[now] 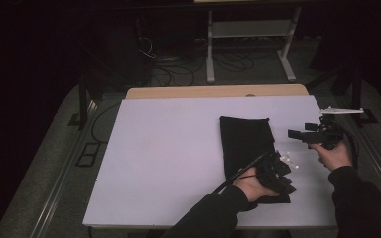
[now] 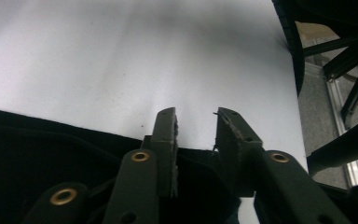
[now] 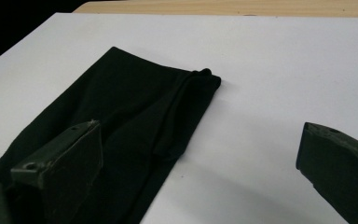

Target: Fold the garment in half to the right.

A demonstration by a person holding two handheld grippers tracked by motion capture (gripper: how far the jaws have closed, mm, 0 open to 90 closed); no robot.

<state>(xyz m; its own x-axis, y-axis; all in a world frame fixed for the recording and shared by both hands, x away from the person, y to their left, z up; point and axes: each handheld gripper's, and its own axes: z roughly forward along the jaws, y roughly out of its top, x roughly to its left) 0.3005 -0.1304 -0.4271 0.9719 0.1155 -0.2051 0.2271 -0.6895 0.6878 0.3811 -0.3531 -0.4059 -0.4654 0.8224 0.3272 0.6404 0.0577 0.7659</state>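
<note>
- Black folded cloth (image 1: 245, 148) is lying flat on the white table (image 1: 168, 158), right of the middle, long side running from the near edge toward the far edge.
- Left tongs (image 1: 284, 171) are down at the near end of the cloth, right on top of it. In the left gripper view the jaws are a little apart with bare table showing in the gap, and the cloth edge (image 2: 65, 140) runs just under them. Nothing pinched as far as I can see.
- Right tongs (image 1: 297, 134) hang just off the cloth's right edge, above the table, pointing left toward it.
- Right gripper view: jaws spread really wide, empty, cloth (image 3: 135, 121) below and ahead, its far corner a bit bunched up.
</note>
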